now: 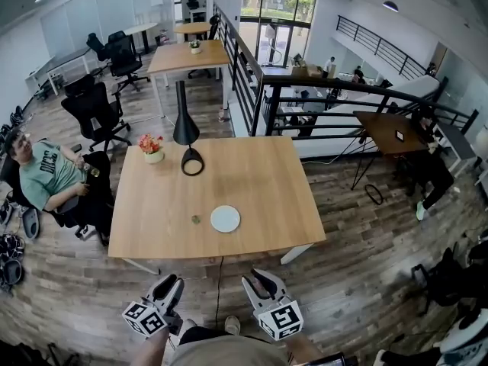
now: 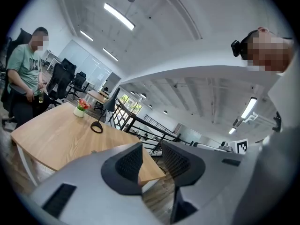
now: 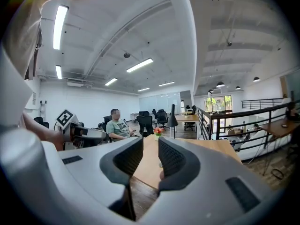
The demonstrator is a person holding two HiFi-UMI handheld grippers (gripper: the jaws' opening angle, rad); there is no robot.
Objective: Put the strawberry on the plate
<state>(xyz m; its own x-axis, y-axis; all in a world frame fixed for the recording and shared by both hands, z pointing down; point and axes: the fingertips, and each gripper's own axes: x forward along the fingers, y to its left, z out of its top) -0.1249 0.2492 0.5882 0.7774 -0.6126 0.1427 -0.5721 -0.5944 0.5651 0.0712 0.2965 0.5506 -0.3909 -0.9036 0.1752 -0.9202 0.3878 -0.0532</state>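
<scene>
Small dark speck, probably the strawberry (image 1: 196, 219), lies on the table (image 1: 259, 174) just left of the plate (image 1: 225, 219), not touching it. It is too small to tell its long axis or which way it points. The left hand-held gripper (image 1: 171, 284) and right hand-held gripper (image 1: 261, 282) are on the person's side of the plate, off the table's near edge, well apart from the strawberry. Both have jaws apart with nothing between them; the table shows through each gap.

A matt light-wood table (image 1: 259, 181) carries a smooth white plate (image 1: 225, 219) over dark wood-plank flooring (image 1: 366, 242).
</scene>
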